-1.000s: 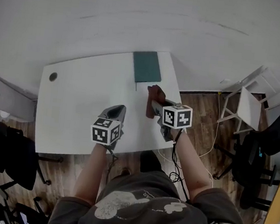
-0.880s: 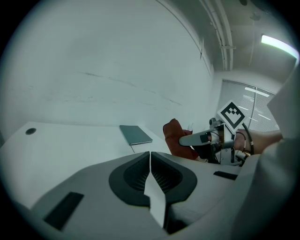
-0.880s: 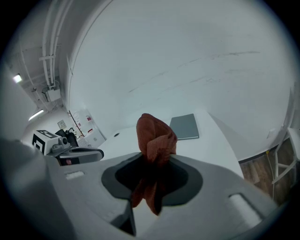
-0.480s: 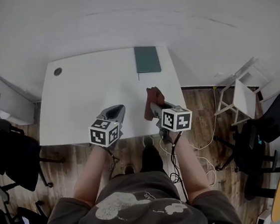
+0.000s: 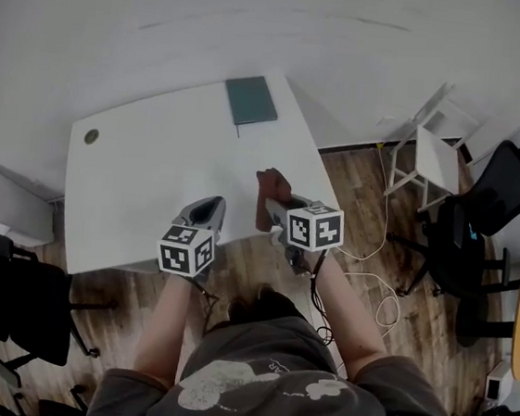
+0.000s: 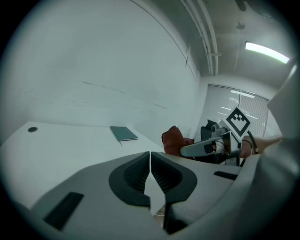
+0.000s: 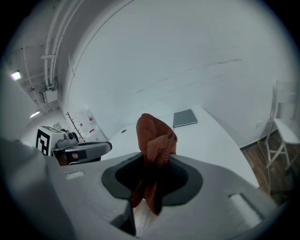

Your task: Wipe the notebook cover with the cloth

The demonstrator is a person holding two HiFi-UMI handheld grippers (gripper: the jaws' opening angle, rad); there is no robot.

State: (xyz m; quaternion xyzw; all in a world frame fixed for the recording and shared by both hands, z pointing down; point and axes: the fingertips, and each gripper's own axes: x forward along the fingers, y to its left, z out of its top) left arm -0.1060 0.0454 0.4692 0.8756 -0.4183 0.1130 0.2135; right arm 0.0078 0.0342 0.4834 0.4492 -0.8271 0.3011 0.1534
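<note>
Drawn back from the notebook (image 5: 251, 100) — right hand-held gripper (image 5: 274, 211) pinches cloth (image 7: 154, 136), partly hidden; left hand-held gripper (image 6: 150, 163) pressed together.

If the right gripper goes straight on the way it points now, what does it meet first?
Probably bare white table, then the dark green notebook slightly right of the line; depth is unclear. The right gripper is shut on a red-brown cloth.

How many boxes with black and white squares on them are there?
2. One cube rides on the left gripper, at the head view's left. The other cube rides on the right gripper, the one pinching the red-brown cloth. None seem hidden.
</note>
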